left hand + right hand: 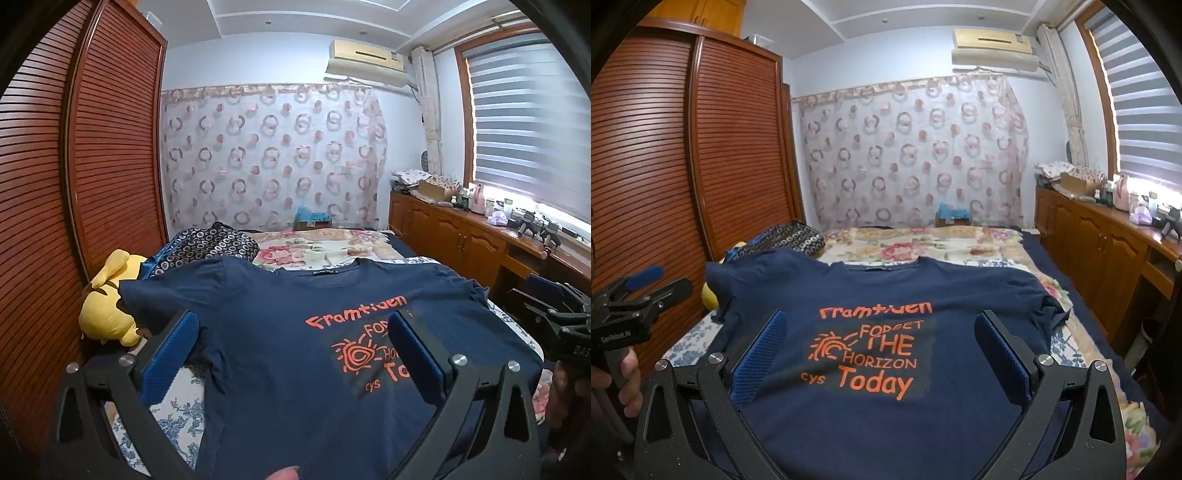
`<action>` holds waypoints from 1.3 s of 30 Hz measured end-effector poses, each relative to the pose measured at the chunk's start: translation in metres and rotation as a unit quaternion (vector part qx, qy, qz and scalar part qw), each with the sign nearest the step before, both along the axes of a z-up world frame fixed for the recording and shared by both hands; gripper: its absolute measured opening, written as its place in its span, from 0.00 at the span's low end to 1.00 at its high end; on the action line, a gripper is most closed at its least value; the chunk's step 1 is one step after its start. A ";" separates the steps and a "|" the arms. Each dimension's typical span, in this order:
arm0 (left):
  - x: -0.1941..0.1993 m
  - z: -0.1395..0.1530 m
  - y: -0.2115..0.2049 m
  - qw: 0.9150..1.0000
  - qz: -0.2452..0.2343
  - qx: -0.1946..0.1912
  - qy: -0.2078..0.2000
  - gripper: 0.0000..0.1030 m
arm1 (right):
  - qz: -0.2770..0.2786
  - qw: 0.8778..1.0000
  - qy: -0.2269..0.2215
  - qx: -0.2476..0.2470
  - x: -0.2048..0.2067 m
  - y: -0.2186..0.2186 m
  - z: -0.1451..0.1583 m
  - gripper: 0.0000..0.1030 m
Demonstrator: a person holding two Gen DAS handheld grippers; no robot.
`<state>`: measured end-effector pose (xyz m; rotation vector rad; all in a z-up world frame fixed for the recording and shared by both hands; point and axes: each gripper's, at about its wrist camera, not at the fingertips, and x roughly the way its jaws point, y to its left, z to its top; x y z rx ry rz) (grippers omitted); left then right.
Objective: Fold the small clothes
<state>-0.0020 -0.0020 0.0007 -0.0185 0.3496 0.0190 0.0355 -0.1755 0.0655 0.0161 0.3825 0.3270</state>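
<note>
Plush toy [107,299] clear only from left wrist

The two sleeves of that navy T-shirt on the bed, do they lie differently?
Yes. The left sleeve reaches past the bed's edge toward the yellow plush toy and lies fairly smooth. The right sleeve rests on the floral bedspread, and its end is bunched and rumpled. Both are short, plain navy and not yet folded in. Both grippers, left and right, hover open above the T-shirt.

Black plastic left gripper [293,343], blue ribbed jaws, silver screws, matching right gripper [881,345]
</note>
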 end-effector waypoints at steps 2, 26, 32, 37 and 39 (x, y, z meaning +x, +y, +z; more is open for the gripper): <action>-0.004 0.002 -0.008 1.000 0.000 0.000 -0.001 1.00 | 0.000 1.000 0.000 0.000 0.000 0.000 0.000 1.00; -0.006 0.007 -0.007 1.000 -0.006 0.004 0.000 1.00 | 0.000 1.000 -0.001 0.000 -0.001 -0.001 0.000 1.00; -0.006 0.007 -0.007 1.000 -0.006 0.004 -0.002 1.00 | 0.000 1.000 -0.001 -0.001 -0.002 0.000 0.000 1.00; -0.006 0.008 -0.007 1.000 -0.006 0.004 -0.003 1.00 | 0.000 1.000 -0.001 -0.001 -0.002 0.000 0.001 1.00; -0.007 0.008 -0.007 1.000 -0.006 0.005 -0.003 1.00 | -0.001 1.000 -0.002 -0.001 -0.002 0.000 0.001 1.00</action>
